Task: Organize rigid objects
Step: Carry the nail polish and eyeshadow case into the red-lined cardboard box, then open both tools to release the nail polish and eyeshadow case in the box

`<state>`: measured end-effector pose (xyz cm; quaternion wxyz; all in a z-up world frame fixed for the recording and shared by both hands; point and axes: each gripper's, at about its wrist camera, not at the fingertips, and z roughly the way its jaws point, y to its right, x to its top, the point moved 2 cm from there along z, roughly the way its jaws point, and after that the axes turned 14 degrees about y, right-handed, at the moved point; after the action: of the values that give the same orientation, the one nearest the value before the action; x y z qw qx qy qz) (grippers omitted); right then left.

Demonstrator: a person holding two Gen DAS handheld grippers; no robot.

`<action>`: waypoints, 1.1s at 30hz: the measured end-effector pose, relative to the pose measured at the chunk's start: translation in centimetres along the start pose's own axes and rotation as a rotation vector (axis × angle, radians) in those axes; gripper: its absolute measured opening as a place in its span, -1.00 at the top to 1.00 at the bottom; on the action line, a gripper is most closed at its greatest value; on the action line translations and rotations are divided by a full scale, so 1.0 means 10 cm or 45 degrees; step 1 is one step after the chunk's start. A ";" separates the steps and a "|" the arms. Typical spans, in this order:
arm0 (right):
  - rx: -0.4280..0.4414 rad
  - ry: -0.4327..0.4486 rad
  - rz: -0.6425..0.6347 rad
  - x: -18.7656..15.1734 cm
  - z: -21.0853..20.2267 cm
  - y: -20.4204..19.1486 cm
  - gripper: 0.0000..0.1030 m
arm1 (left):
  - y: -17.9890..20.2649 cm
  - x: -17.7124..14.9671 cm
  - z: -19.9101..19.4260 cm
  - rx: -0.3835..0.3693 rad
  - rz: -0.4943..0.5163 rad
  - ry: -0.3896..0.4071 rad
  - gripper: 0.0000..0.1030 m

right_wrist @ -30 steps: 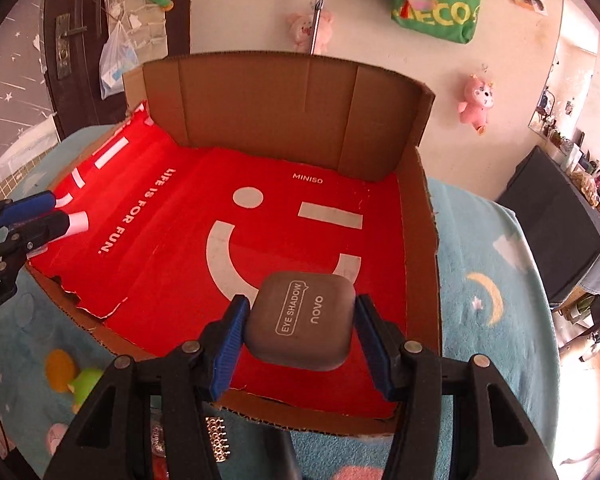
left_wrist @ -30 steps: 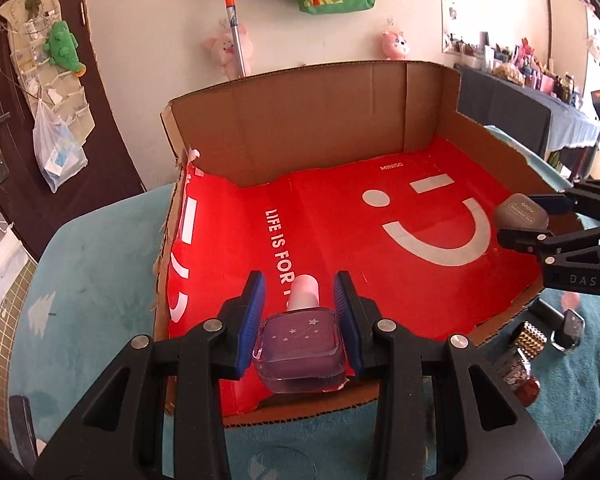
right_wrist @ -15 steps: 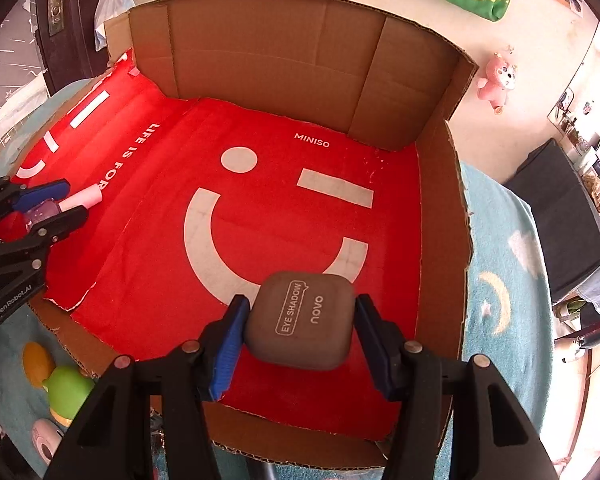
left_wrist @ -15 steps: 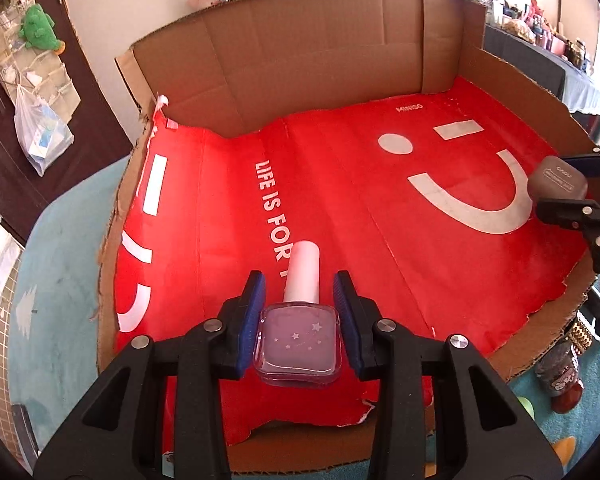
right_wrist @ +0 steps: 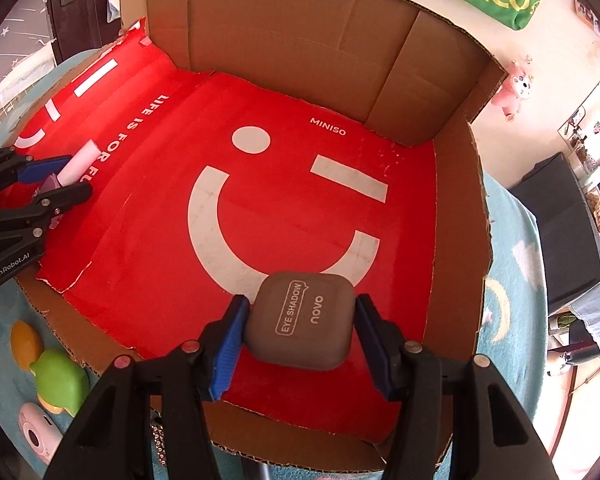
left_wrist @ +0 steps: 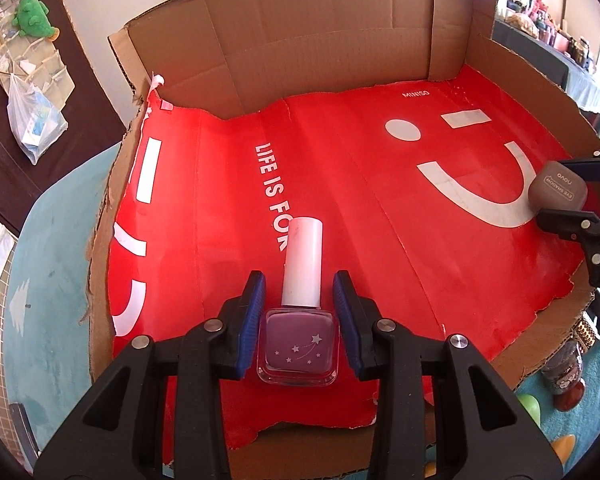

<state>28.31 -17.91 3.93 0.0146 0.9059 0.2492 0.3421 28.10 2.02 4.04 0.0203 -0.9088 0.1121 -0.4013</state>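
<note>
Your widest free room is the middle of the red liner (right_wrist: 148,264), bare between the two tongs. The cardboard box (left_wrist: 320,40) walls you in at the back and along the right side, both walls standing tall; the near edge and the left edge are low, so you can pass over them. The left tongs (left_wrist: 299,322) with the nail polish bottle (left_wrist: 299,340) fill the near-left corner; the right tongs (right_wrist: 298,342) with the eye shadow case (right_wrist: 300,320) fill the near-right. Outside the near rim, a green toy (right_wrist: 58,382) and a pink toy camera (right_wrist: 36,434) crowd the surface.

Cardboard box (right_wrist: 456,216) on teal blanket (right_wrist: 512,264)
</note>
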 end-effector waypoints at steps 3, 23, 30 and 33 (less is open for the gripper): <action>0.005 -0.026 -0.007 -0.01 0.07 -0.01 -0.10 | 0.00 0.01 0.01 -0.003 -0.001 -0.005 0.35; 0.030 -0.043 0.019 0.01 0.15 0.07 -0.09 | -0.03 -0.01 0.01 -0.018 -0.018 -0.025 0.30; 0.024 -0.046 0.022 0.01 0.14 0.04 -0.09 | -0.06 -0.03 -0.03 -0.047 -0.052 -0.012 0.00; 0.019 -0.045 0.022 0.01 0.13 0.02 -0.09 | -0.05 -0.04 -0.08 -0.056 -0.050 0.008 -0.01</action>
<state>29.32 -17.86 3.02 0.0091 0.9139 0.2438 0.3243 27.31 2.60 4.37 -0.0077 -0.9098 0.1032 -0.4019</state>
